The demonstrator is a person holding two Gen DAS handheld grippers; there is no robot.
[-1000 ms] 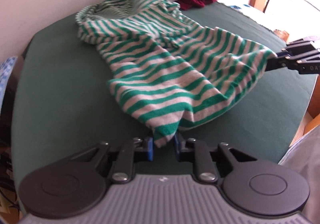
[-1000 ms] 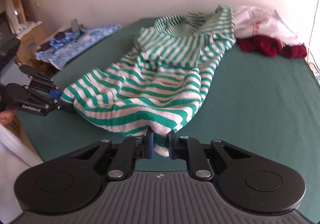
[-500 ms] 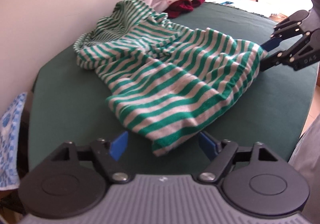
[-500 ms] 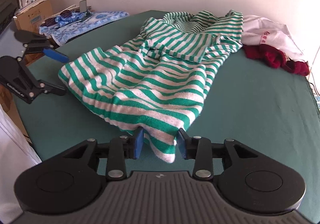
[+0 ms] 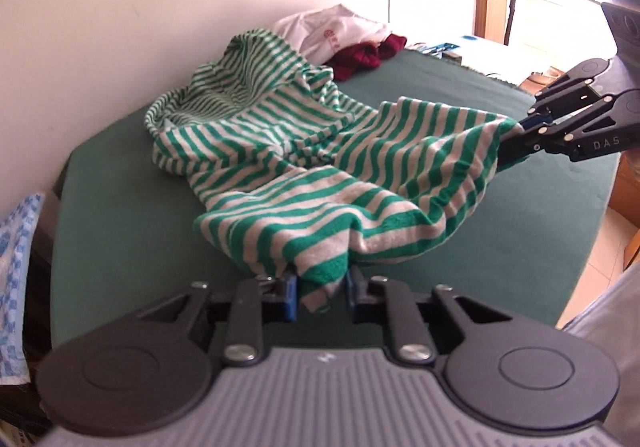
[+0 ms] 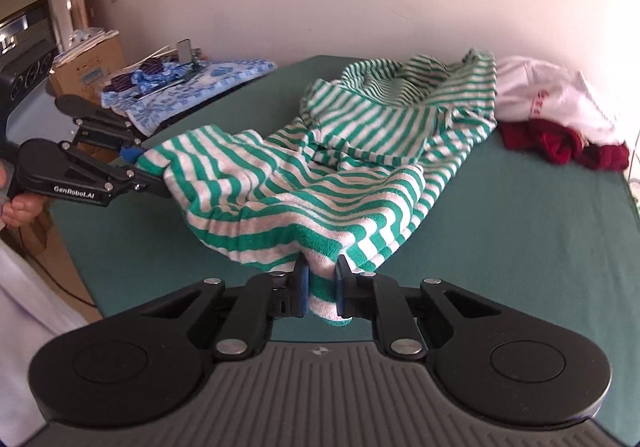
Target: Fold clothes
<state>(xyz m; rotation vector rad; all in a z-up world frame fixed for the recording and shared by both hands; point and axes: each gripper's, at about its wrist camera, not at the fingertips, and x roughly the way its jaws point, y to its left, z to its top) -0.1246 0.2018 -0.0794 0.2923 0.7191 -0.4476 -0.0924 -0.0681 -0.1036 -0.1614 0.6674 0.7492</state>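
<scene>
A green and white striped garment (image 5: 320, 151) lies rumpled on the dark green table (image 5: 120, 239), its far end bunched near the wall. My left gripper (image 5: 320, 293) is shut on the near hem corner of the striped garment. My right gripper (image 6: 320, 287) is shut on the other hem corner of the striped garment (image 6: 340, 183). Each gripper shows in the other's view: the right gripper (image 5: 520, 131) at the right edge, the left gripper (image 6: 148, 167) at the left. The hem hangs slack between them, lifted a little off the table.
A white garment (image 6: 540, 95) and a dark red one (image 6: 560, 143) lie at the table's far corner by the wall. A blue patterned cloth (image 6: 192, 83) and a cardboard box (image 6: 88, 67) sit beyond the table's left side. The table's front edge is close below my grippers.
Half a second ago both grippers were open with the hem lying between their fingers. Now both have shut on the hem corners again and lifted them slightly.
</scene>
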